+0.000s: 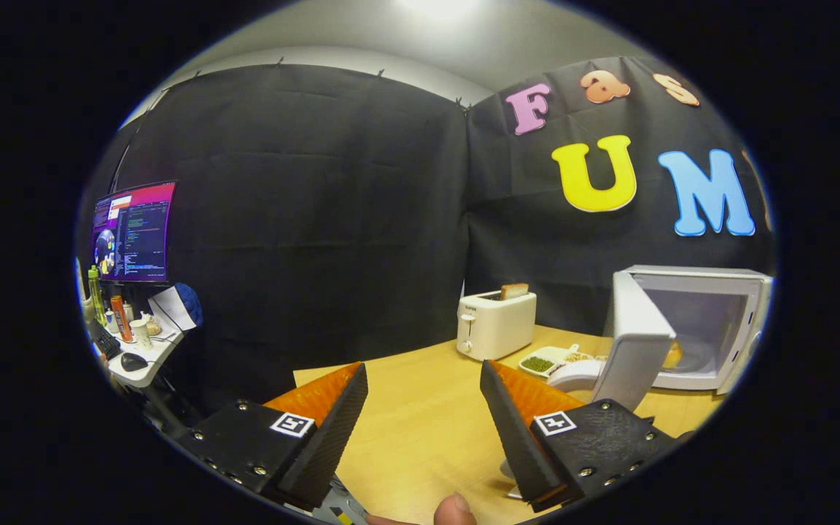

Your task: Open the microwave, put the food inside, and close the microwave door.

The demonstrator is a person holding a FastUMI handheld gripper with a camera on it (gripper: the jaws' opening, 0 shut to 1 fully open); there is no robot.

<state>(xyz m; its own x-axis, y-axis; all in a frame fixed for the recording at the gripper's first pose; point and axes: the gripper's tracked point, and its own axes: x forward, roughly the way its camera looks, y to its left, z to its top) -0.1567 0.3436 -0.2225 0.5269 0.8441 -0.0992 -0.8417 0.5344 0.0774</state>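
Gripper (424, 408) jaws spread, nothing held. Microwave (712, 328) door (635, 343) open, food (673, 355) apparently inside; closing step judged pending, door to be pushed shut.

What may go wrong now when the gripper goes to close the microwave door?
1. The gripper is open and empty, well short of the microwave door, which stands wide open; a push near its hinge may slide the microwave instead.
2. A white dish and a small tray sit close to the door; a low approach may knock them.
3. The food seems near the opening and might catch the door.
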